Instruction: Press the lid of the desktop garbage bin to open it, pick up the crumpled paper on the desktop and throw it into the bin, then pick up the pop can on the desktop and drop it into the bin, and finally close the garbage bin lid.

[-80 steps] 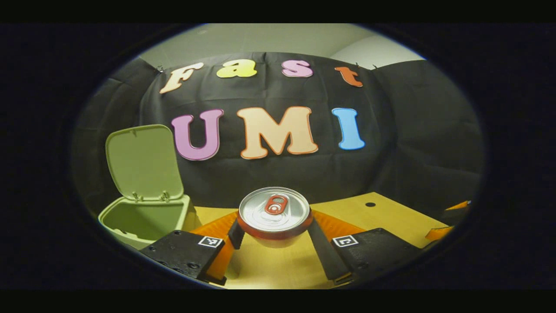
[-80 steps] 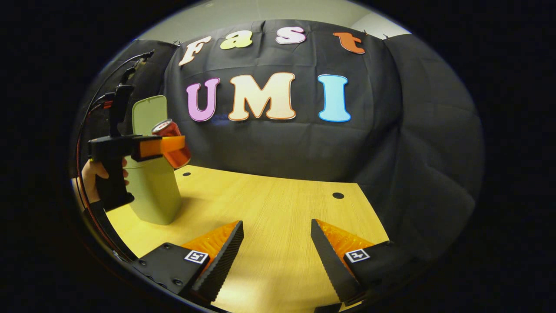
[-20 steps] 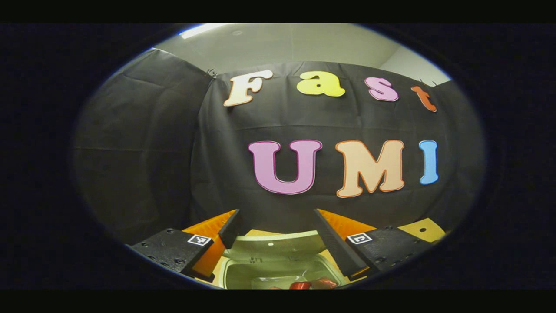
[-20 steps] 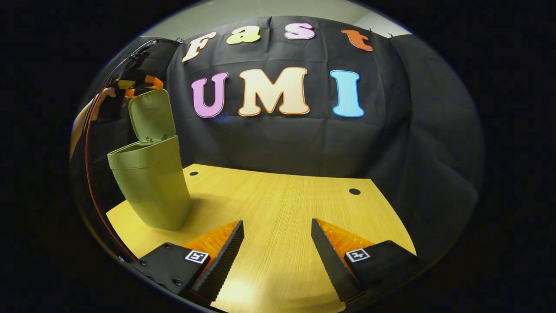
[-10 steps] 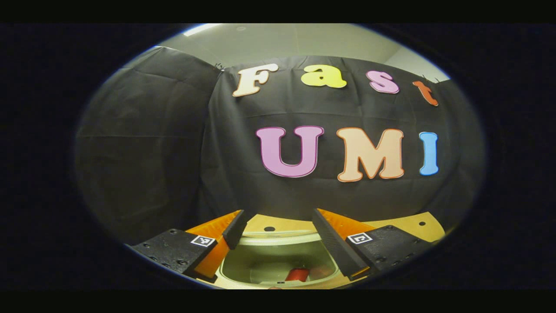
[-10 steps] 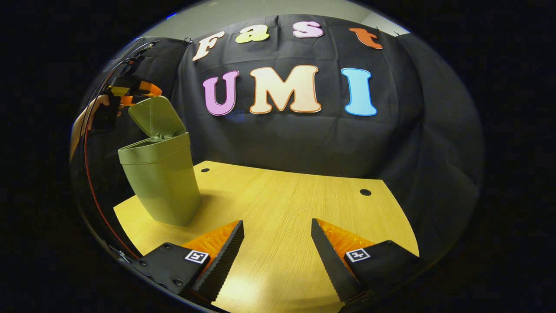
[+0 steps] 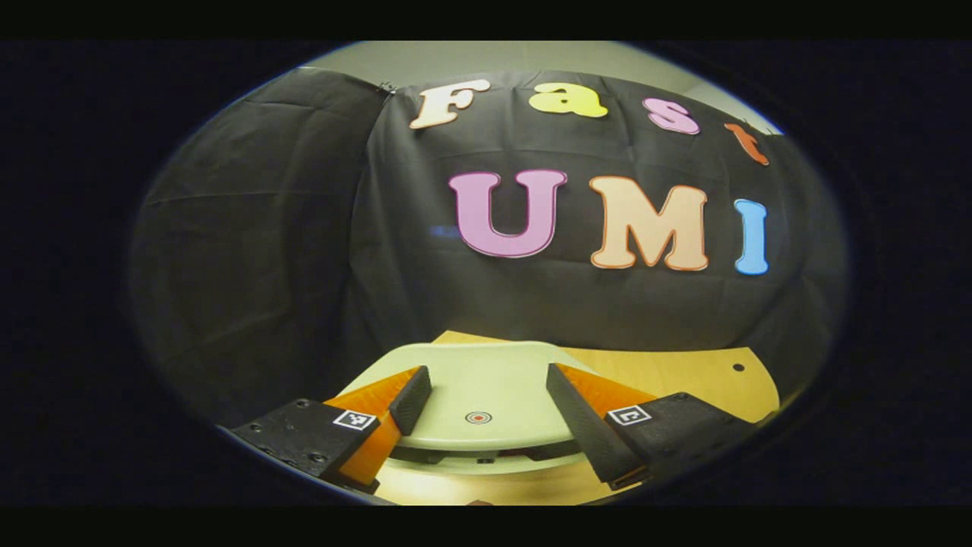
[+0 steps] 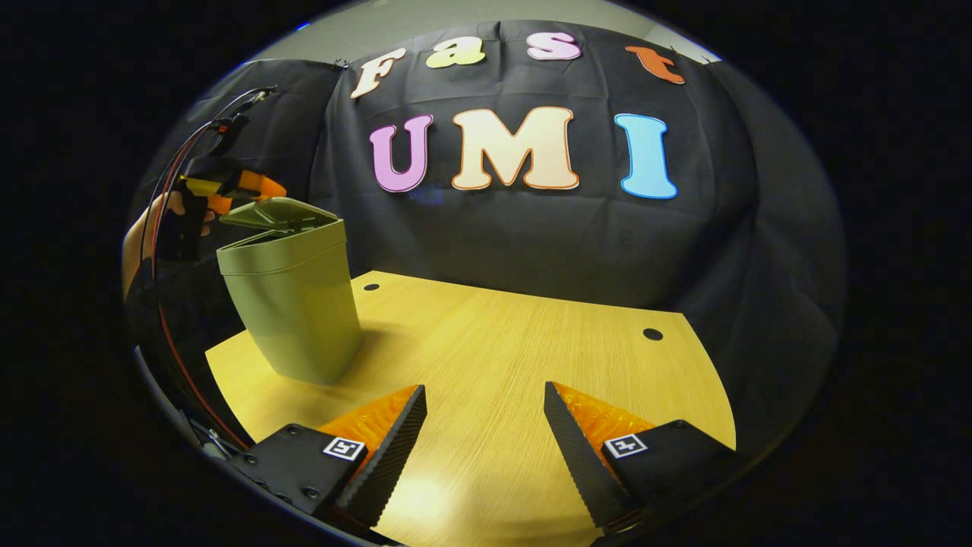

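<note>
The green garbage bin (image 8: 292, 304) stands at the left of the wooden desk (image 8: 501, 357). Its lid (image 7: 478, 395) is tipped almost flat, with a narrow gap left above the rim; a small red dot marks its top. In the left gripper view my left gripper (image 7: 482, 387) is open and rests over the lid, one finger on each side of the dot. The right gripper view shows that same gripper (image 8: 250, 186) on the raised lid (image 8: 277, 214), held by a hand. My right gripper (image 8: 484, 414) hovers open above the near desk, nothing between its fingers. Can and paper are hidden inside the bin.
The black cloth wall closes off the back and both sides of the desk. Two small dark holes (image 8: 651, 334) mark the desktop near its far edge. A red cable (image 8: 163, 304) hangs down at the desk's left edge.
The lid has swung from upright to nearly flat under my left gripper, which came down with it. The can inside the bin is no longer visible. My right gripper stayed open, drifting slightly.
</note>
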`<action>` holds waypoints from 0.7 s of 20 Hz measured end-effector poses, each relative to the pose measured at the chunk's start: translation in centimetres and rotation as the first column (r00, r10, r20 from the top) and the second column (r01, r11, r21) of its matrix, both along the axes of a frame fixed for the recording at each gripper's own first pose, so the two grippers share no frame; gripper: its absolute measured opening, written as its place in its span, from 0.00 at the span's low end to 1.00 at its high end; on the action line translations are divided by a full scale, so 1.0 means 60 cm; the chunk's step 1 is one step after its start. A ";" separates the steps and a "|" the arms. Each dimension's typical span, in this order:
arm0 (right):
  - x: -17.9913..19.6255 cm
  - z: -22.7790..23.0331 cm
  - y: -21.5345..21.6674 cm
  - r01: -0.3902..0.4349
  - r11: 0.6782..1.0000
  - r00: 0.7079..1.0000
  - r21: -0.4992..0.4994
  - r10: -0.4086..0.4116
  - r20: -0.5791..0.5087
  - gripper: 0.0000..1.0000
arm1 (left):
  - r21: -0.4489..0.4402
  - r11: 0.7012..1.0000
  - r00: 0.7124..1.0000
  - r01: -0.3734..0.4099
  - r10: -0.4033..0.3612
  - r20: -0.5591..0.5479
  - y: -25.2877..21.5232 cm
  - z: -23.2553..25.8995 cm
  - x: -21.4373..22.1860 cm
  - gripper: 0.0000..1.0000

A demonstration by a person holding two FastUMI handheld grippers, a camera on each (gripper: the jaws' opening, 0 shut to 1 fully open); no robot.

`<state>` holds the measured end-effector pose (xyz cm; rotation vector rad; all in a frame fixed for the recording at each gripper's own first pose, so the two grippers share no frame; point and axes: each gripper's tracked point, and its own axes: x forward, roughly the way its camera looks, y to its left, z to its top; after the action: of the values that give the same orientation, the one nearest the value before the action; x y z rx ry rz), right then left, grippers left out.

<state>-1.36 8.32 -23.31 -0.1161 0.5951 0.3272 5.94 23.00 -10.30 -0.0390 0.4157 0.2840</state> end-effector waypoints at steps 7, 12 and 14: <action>0.011 -0.001 0.016 -0.008 1.000 1.000 0.016 0.008 -0.002 0.98 | 0.024 0.999 0.999 0.023 -0.022 -0.045 -0.016 -0.044 -0.015 0.96; 0.017 0.007 0.028 -0.002 0.999 1.000 0.041 0.002 0.012 0.98 | -0.020 0.995 0.991 0.095 -0.092 0.100 -0.030 -0.052 -0.027 0.97; 0.022 0.009 0.037 -0.003 0.998 1.000 0.055 0.002 0.012 0.98 | -0.013 0.993 0.985 0.117 -0.115 0.132 -0.032 -0.041 -0.024 0.96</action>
<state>-0.02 10.53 -22.77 -0.0656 0.5739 0.3452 4.47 21.11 -12.77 -0.0530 0.2888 0.1610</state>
